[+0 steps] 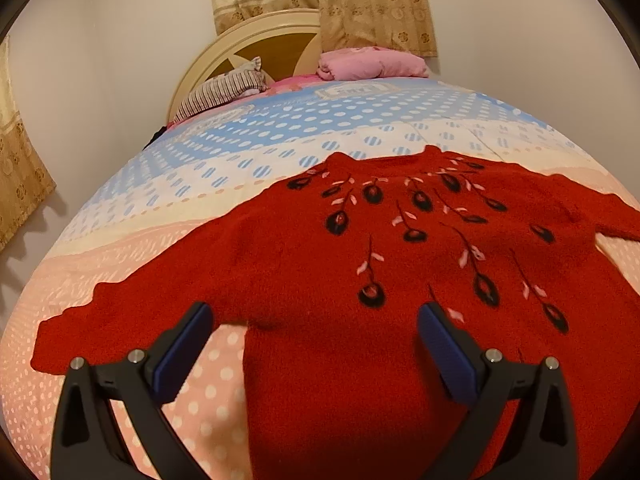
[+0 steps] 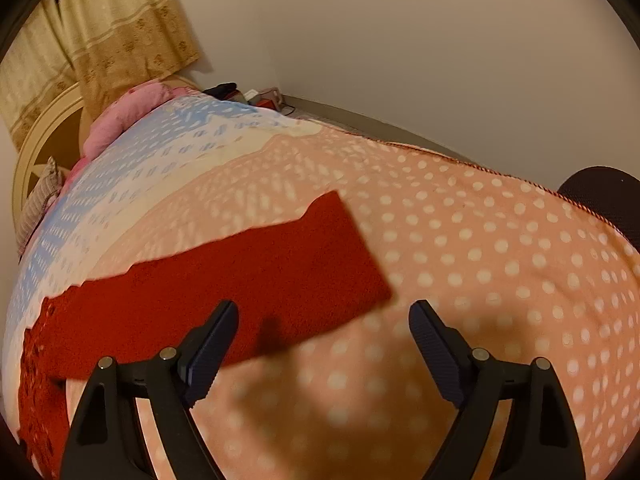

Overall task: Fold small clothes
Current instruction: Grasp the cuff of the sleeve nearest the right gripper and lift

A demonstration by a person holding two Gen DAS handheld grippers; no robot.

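Red, fuzzy knit is what we are looking at: a small red sweater with black and pink flower embroidery [image 1: 360, 280] is lying face up and spread flat on the polka-dot quilt in pink, cream and blue bands [image 1: 192, 392], its neck pointing toward the cream headboard [image 1: 240, 40] and its hem coming toward us. We are holding the left gripper [image 1: 314, 316] over the lower left of the body, just inside the armpit, with its jaws standing spread and nothing between the blue pads, so the near sleeve is stretching away to its left. We are holding the right gripper [image 2: 324, 314] above the far end of the other red sleeve [image 2: 248, 280], which is running as a long strip from the lower left of that view up toward the cuff; its jaws are likewise spread and gripping nothing, with the cuff lying just ahead and between them. That sleeve's long axis is lying crosswise to the body, so we judge the right hand the nearer one for pinching the cuff and carrying it inward across the chest, while the left is seeming placed for its own side. A striped pillow [image 1: 224, 92] and a folded pink blanket [image 1: 372, 64] are sitting well apart at the head of the bed.
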